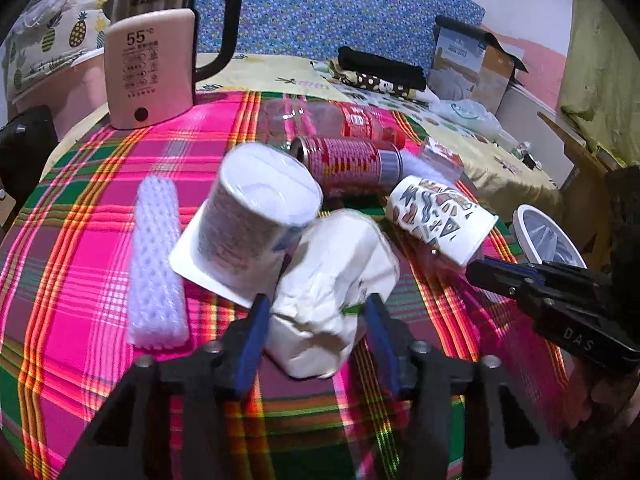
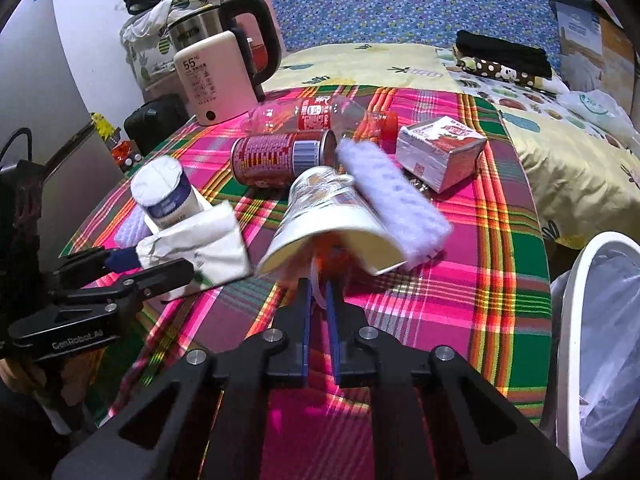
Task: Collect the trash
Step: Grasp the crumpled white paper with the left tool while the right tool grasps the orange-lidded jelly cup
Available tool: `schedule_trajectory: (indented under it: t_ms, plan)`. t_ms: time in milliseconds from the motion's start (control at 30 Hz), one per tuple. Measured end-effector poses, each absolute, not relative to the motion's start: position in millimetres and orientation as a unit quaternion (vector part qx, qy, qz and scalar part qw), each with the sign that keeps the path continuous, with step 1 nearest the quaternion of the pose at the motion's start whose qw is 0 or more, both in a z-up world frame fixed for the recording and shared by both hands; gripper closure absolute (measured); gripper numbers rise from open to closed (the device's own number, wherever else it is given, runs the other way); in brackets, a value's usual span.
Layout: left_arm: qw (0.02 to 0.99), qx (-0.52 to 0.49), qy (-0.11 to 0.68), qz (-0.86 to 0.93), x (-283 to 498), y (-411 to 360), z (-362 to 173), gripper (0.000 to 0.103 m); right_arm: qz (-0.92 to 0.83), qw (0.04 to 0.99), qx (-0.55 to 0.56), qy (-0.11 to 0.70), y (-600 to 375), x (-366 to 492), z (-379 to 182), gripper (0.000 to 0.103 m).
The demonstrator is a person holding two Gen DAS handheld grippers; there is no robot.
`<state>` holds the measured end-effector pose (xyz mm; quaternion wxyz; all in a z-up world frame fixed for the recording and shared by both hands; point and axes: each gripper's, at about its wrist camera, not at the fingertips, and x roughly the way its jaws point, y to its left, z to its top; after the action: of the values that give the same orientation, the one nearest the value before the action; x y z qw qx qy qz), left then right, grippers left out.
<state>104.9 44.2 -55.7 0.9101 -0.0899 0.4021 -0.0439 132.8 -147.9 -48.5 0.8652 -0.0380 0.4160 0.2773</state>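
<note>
A crumpled white paper bag [image 1: 332, 280] is lying on the plaid-clothed surface [image 1: 80, 240], and the left gripper [image 1: 316, 316] is pinching it between narrowed jaws, just in front of a tipped yogurt cup [image 1: 256, 208]. The right gripper [image 2: 319, 292] is clamping the rim of a printed paper cup [image 2: 320, 220] lying on its side, jaws nearly together. A red can [image 2: 280, 156], a clear plastic bottle [image 2: 316, 114], a small carton [image 2: 440, 152] and a kettle [image 2: 224, 68] are sitting beyond; a white lined bin [image 2: 580, 320] is standing beside the surface.

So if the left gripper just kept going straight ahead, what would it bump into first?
Past the crumpled white bag that the left gripper already pinches, probably the overturned yogurt cup, though depth is hard to judge.
</note>
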Motion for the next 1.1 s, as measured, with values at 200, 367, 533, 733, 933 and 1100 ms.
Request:
schedule_trajectory:
  t_ms: [200,367,533,733,933,1100]
  plan:
    - [0.91,-0.097,0.4,-0.047,98,42,-54,0.064,0.275,0.866,-0.027,0.416,-155,127,-47,0.098]
    - [0.91,-0.103,0.398,-0.048,87,40,-52,0.064,0.276,0.867,-0.022,0.414,-161,117,-44,0.099]
    - [0.913,-0.102,0.392,-0.054,76,36,-45,0.065,0.271,0.872,-0.011,0.408,-171,103,-38,0.099]
    - [0.915,-0.1,0.385,-0.06,66,30,-38,0.065,0.265,0.877,-0.004,0.402,-179,96,-34,0.099]
    - [0.917,-0.1,0.381,-0.057,60,31,-35,0.065,0.265,0.878,0.017,0.398,-180,101,-33,0.094]
    - [0.916,-0.104,0.384,-0.049,59,36,-37,0.065,0.277,0.869,0.014,0.409,-168,108,-41,0.087]
